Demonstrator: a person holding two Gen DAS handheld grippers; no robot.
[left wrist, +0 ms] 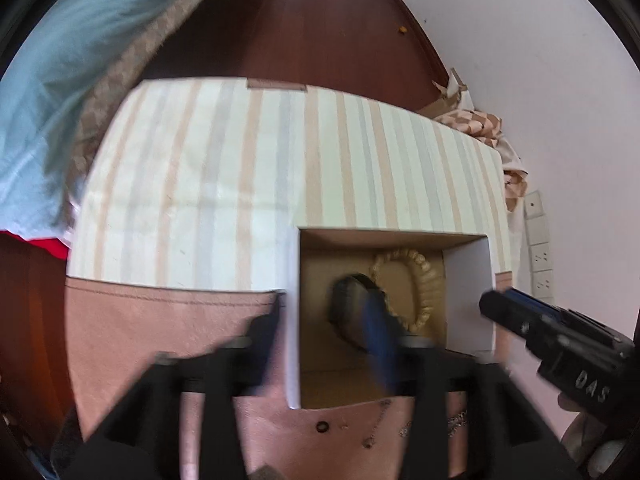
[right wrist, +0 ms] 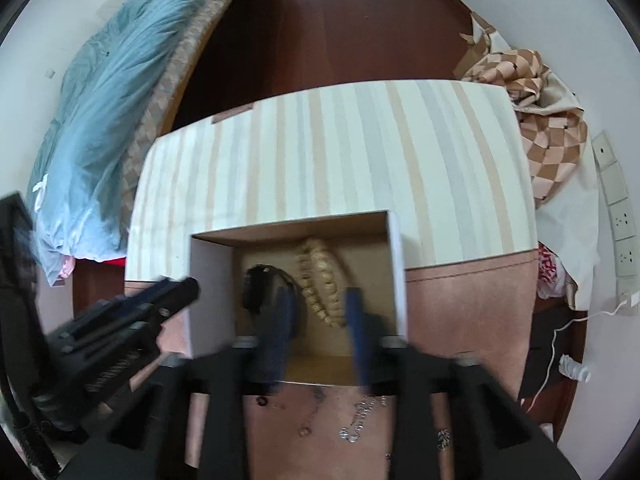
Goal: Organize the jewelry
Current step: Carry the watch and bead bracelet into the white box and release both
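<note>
- Bedroom setting: dark wood floor [left wrist: 320, 20], a bed with a blue quilt [left wrist: 60, 80], and a striped tablecloth [left wrist: 240, 160] over the work table with a pink strip along its near edge.
- Left wrist view: an open cardboard box [left wrist: 466, 292] sits on the cloth. Inside lie a cream bead bracelet [left wrist: 428, 276] and a dark bracelet [left wrist: 348, 300], touching. The left gripper [left wrist: 328, 320] stands apart, one finger outside the box wall, one over the interior, nothing clamped. The right gripper [left wrist: 516, 312] enters from the right edge.
- Right wrist view: the right gripper [right wrist: 320, 320] hangs over the box, jaws apart and empty. Loose silver chains [right wrist: 360, 416] and a small ring [right wrist: 262, 401] lie on the pink strip before the box.
- Judgement: remaining pieces sit outside the box; approach each chain low, pinch at a bunched section and lift clear of the rim.
</note>
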